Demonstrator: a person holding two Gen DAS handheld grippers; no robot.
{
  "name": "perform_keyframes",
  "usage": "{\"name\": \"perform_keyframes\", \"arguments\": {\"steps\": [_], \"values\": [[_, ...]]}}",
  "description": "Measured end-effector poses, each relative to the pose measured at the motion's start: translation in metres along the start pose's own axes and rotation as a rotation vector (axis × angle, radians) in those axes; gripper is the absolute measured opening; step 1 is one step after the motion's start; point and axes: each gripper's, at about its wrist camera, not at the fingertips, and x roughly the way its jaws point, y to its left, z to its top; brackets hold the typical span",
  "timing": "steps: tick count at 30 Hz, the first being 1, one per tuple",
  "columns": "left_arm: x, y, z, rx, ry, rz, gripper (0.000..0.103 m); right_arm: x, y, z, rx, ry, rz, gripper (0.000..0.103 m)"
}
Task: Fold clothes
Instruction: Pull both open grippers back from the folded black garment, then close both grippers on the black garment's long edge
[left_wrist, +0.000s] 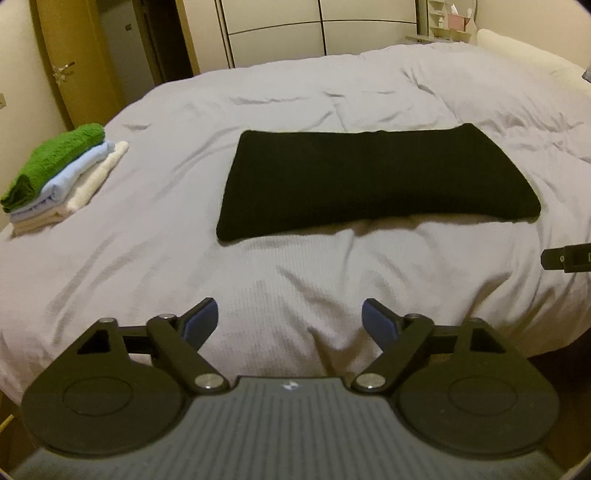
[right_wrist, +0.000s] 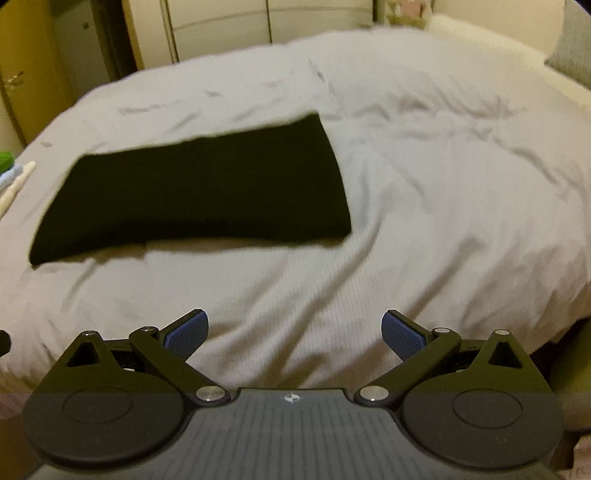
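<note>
Lying flat as a long band in the middle of the bed (left_wrist: 295, 280) — black cloth (left_wrist: 369, 177), seemingly soft, light, best pinched at near corners — left gripper (left_wrist: 290, 321) and right gripper (right_wrist: 294, 332) both spread wide, empty.

Two grippers were in view: the left gripper (left_wrist: 290, 321) and the right gripper (right_wrist: 294, 332), each with two blue-padded fingers set wide apart and nothing between them. One black folded cloth (left_wrist: 373, 181) lay ahead of the left gripper on the single bed (left_wrist: 295, 277). One stack of three folded towels sat far to that gripper's left: one green towel (left_wrist: 55, 162), one light blue towel (left_wrist: 79, 173), one white towel (left_wrist: 98, 181).
</note>
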Motion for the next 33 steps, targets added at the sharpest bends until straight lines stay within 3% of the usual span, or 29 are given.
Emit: {"name": "perform_keyframes", "arguments": {"steps": [4,9,12,14,15,16,17,22,27,31,33], "values": [[0.023,0.015,0.021,-0.004,-0.012,-0.05,0.061,0.014,-0.012,0.007,0.033,-0.009,0.016,0.102],[0.054,0.034,0.051,-0.007,-0.031,-0.115,0.037,0.024,-0.021,0.035,0.062,-0.101,0.074,0.1],[0.079,0.039,0.077,0.026,-0.047,-0.13,0.032,0.034,-0.015,0.054,0.044,-0.133,0.16,0.077],[0.098,0.038,0.098,0.058,-0.062,-0.14,0.032,0.047,-0.007,0.069,0.018,-0.133,0.211,0.053],[0.109,0.039,0.108,0.073,-0.071,-0.153,0.031,0.055,-0.002,0.078,0.0,-0.125,0.229,0.047],[0.119,0.039,0.118,0.084,-0.077,-0.163,0.03,0.065,-0.001,0.087,-0.011,-0.118,0.23,0.031],[0.131,0.04,0.128,0.098,-0.08,-0.173,0.03,0.076,0.0,0.096,-0.021,-0.111,0.229,0.023],[0.2,0.045,0.168,0.156,-0.046,-0.226,0.03,0.128,0.004,0.143,-0.069,-0.077,0.225,0.018],[0.267,0.06,0.191,0.131,-0.014,-0.249,0.031,0.182,0.0,0.189,-0.109,-0.05,0.209,0.017],[0.3,0.067,0.201,0.074,-0.015,-0.253,0.024,0.223,-0.02,0.216,-0.088,-0.04,0.141,0.0],[0.31,0.067,0.206,0.07,-0.016,-0.248,0.023,0.236,-0.031,0.222,-0.04,-0.025,0.155,0.0]]}}
